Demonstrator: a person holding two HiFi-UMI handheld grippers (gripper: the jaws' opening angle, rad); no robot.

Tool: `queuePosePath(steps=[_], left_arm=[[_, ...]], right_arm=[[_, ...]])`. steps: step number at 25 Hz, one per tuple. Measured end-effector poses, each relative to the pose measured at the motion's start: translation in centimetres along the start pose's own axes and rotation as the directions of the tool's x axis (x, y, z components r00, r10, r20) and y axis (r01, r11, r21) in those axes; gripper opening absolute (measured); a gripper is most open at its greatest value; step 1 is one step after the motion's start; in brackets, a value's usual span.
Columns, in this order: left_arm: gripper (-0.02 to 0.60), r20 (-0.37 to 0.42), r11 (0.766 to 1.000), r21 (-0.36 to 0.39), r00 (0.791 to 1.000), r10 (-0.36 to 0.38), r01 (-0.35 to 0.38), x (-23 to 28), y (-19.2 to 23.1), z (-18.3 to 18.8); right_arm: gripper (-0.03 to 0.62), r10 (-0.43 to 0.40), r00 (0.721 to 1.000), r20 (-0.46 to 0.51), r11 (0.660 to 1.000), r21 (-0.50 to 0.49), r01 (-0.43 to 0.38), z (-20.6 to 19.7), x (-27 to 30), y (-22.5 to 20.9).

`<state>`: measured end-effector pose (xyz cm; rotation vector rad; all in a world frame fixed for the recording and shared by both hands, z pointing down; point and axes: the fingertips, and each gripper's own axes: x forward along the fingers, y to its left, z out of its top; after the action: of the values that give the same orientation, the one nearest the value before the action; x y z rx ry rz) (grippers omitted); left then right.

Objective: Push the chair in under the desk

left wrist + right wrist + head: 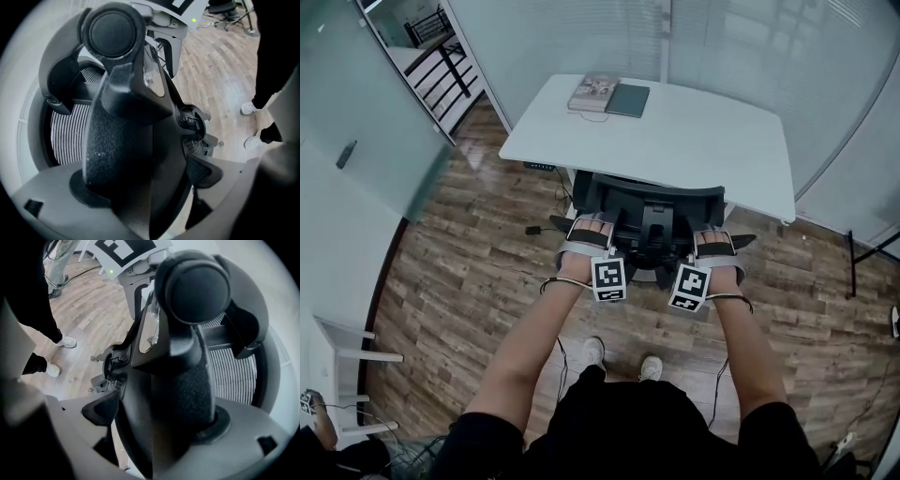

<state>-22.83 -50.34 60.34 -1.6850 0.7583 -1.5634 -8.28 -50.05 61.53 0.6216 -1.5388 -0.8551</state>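
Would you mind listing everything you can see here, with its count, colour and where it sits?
desk: one, white, ahead by the glass walls
book: one, pale cover, far left corner of the desk
notebook: one, dark grey, flat beside the book
chair: one, black, backrest at the desk's near edge
floor: one, brown wood planks, all around
plug: one, black, on the floor left of the chair
stool: one, white, lower left
shoes: two, white, on the floor below
left gripper: one, grey, closed on the chair's backrest, left side
right gripper: one, grey, closed on the backrest, right side
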Motion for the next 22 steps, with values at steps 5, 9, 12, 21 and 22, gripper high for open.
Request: queuePosePath(steps=[5, 9, 12, 21, 22], left_arm=[[0.491, 0.029, 1.000, 0.023, 1.000, -0.009, 0.008, 1.3, 1.1, -1.2], [0.491, 0.041, 0.999, 0.036, 0.999, -0.012, 0.010, 2.9, 2.2, -2.4], [0.491, 0.053, 0.999, 0.045, 0.998, -0.014, 0.011, 3.8, 2.6, -3.2], [0.491, 0.078, 0.998, 0.060, 0.997, 0.003, -0.008, 6.4, 4.7, -4.1], [0.491, 0.078, 0.998, 0.061, 0.997, 0.000, -0.004, 6.9, 5.0, -4.3]], right_arm=[[0.431, -0.011, 0.999, -0.031, 1.000, 0.018, 0.012, 0.7, 1.1, -1.3], [0.433, 0.008, 0.998, -0.067, 0.999, 0.049, -0.005, 1.4, 2.7, -2.3], [0.434, 0.003, 0.996, -0.084, 0.998, 0.060, 0.002, 1.9, 3.5, -2.6], [0.436, -0.010, 0.994, -0.106, 0.997, 0.076, 0.018, 2.0, 6.0, -4.5], [0.436, -0.009, 0.994, -0.108, 0.997, 0.076, 0.017, 2.1, 6.5, -4.8]])
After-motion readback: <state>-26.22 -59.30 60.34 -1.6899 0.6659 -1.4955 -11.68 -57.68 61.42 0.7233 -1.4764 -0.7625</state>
